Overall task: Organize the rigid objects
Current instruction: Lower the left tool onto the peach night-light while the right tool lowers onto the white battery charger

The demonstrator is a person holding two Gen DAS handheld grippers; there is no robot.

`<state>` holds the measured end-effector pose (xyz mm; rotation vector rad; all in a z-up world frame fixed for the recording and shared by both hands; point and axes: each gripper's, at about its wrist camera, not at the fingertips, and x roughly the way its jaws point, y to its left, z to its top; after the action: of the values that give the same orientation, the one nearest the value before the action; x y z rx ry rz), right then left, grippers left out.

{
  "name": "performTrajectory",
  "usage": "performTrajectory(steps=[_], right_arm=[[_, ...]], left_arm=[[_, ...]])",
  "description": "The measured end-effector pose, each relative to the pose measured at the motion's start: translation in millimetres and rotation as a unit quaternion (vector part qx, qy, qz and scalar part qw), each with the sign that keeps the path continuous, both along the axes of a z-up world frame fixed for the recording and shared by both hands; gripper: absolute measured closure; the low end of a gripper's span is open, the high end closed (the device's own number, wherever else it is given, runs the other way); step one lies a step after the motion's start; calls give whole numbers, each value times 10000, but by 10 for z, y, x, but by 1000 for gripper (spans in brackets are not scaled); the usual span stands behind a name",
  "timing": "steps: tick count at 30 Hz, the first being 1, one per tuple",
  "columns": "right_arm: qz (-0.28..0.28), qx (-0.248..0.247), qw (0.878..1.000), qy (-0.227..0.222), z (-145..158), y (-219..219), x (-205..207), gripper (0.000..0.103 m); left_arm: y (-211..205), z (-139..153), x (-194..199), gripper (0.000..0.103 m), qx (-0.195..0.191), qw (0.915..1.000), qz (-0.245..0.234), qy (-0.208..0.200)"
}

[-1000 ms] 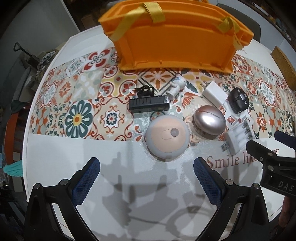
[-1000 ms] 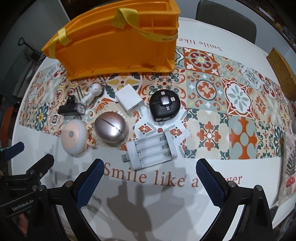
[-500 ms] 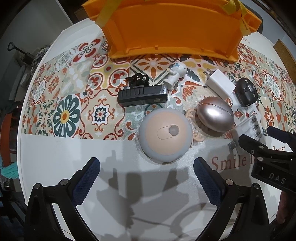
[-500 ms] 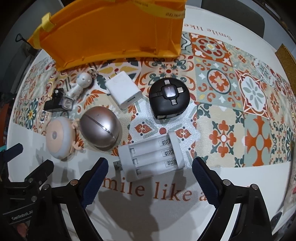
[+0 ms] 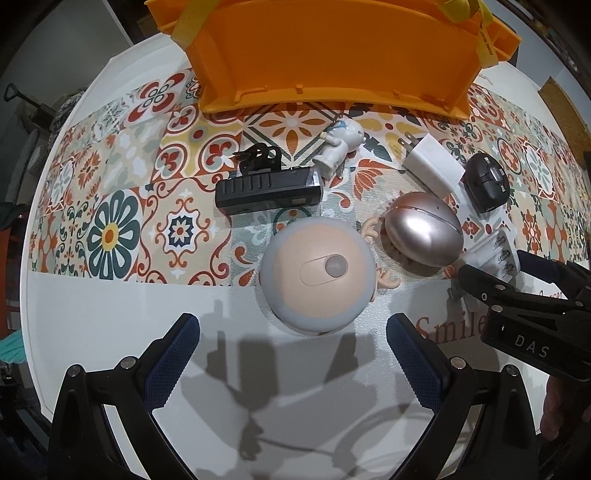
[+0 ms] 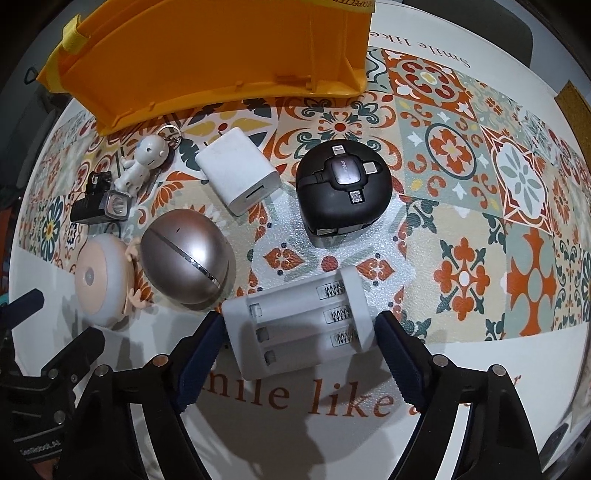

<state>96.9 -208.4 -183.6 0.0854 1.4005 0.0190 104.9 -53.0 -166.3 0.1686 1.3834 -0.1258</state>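
Several small objects lie before an orange bin (image 5: 332,55) on the patterned table. My left gripper (image 5: 291,362) is open, just short of a round peach night light (image 5: 317,269). My right gripper (image 6: 299,354) is open, its fingers on either side of a white battery charger (image 6: 299,325), which also shows in the left wrist view (image 5: 495,254). Around them lie a metallic egg-shaped case (image 6: 188,254), a white plug adapter (image 6: 240,177), a black cable reel (image 6: 343,188), a black bike light (image 5: 269,188) and a white figurine keychain (image 5: 340,144).
The orange bin (image 6: 221,62) stands at the far side of the table with yellow straps. A chair back (image 6: 524,33) shows beyond the table. A cork mat (image 5: 565,107) lies at the right edge. Red lettering (image 6: 332,398) is printed on the white table border.
Both grippers have moved forward and down toward the objects. The right gripper's fingers now flank the battery charger. The left gripper has come close to the night light.
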Motion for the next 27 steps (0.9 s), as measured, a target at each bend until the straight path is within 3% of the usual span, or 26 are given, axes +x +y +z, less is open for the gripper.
performTrajectory(steps=[10,17,27], right_arm=[[-82,52,9999,-112,-50,-41,-85,22],[-230,151,9995,-123,21,-110,-246,22],[-244,32,9996,-169,73,-200,-126,22]], left_arm=[[50,-107,51,0,-53,9998,-191,101],[32,-122,164,0,32,10000,-20,4],[-78,-190,379,0,112,9997,192,-127]])
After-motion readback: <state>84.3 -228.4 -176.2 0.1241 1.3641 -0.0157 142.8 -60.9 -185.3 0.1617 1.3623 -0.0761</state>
